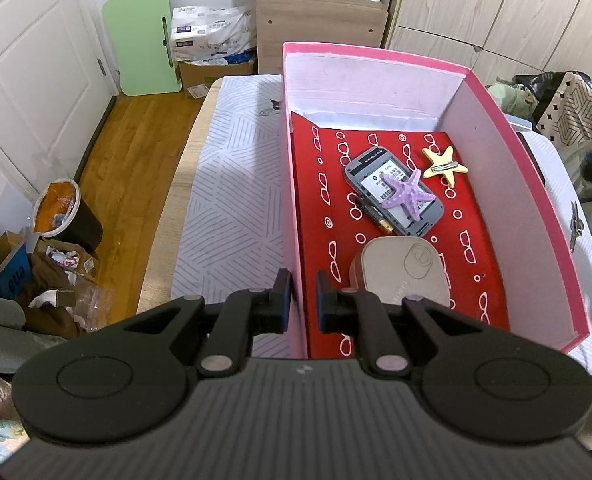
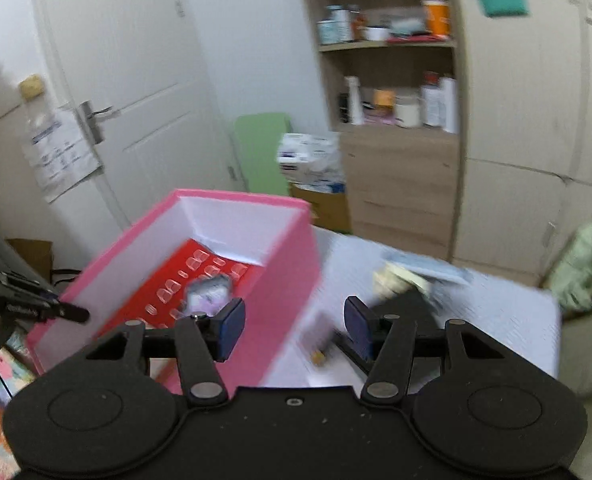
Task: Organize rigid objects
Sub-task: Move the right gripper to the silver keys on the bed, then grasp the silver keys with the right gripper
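A pink box (image 1: 375, 54) with a red patterned liner stands on the table. It holds a grey device (image 1: 391, 196) with a purple starfish (image 1: 405, 196) lying on it. Also inside are a yellow starfish clip (image 1: 443, 164), a battery (image 1: 375, 216) and a beige case (image 1: 403, 276). My left gripper (image 1: 303, 296) is shut on the box's left wall near its front corner. In the blurred right wrist view, my right gripper (image 2: 294, 324) hovers open over the box's right wall (image 2: 288, 280), with nothing pressed between its pads. A small item with a yellow end (image 2: 319, 354) lies just beyond its fingers.
A patterned white cloth (image 1: 232, 184) covers the table. Blurred cream and blue-grey things (image 2: 407, 280) lie on it right of the box. A bin (image 1: 62, 216) and clutter sit on the wooden floor at left; shelves (image 2: 387, 80) and a door stand behind.
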Demonstrator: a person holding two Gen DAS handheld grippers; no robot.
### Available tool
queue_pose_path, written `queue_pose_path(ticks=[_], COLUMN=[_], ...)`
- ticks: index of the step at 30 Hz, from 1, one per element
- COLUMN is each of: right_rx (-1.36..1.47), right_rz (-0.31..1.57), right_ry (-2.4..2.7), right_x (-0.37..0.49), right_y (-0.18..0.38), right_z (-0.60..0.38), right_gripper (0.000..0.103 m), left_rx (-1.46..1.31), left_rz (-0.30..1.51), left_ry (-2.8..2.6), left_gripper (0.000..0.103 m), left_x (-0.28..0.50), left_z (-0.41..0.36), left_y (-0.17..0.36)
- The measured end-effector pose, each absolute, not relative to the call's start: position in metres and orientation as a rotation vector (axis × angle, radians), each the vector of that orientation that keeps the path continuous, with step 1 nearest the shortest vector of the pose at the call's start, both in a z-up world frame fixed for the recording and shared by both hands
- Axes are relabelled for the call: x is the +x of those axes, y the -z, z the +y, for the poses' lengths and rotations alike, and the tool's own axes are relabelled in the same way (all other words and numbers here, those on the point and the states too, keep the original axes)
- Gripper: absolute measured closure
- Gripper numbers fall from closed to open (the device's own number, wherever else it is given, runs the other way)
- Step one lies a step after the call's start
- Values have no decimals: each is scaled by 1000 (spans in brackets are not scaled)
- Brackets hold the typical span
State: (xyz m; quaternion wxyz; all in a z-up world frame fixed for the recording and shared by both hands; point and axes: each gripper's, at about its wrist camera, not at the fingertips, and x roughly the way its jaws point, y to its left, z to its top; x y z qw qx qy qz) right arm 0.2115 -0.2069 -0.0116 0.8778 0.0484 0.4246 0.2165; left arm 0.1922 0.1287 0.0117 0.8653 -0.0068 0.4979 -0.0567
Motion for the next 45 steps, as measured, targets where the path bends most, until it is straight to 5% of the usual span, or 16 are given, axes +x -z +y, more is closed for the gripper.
queue_pose_path(ticks=[11,25,30,31,32,45], right_rx=[109,97,21,28,30,290], right_rz=[969,938,922,900,873,864], right_ry=[-236,-46,-20,-18,-27,-163], right_x=[149,178,180,179,179,180], right_y=[61,119,123,119,113,94], right_z=[-280,-310,-297,-296,-296,-305], right_gripper=[43,43,72,88,92,93], left_rx=[-14,-8,-8,-9,-11,-11], left_rz=[1040,1040,1041,1042,1042,1042], left_ry=[119,117,116,117,118,116], left_gripper=[92,92,92,92,92,92], left_x=[191,191,191,191,191,191], left_z=[130,130,130,130,130,128], left_y=[-12,-12,-12,-12,-12,-12])
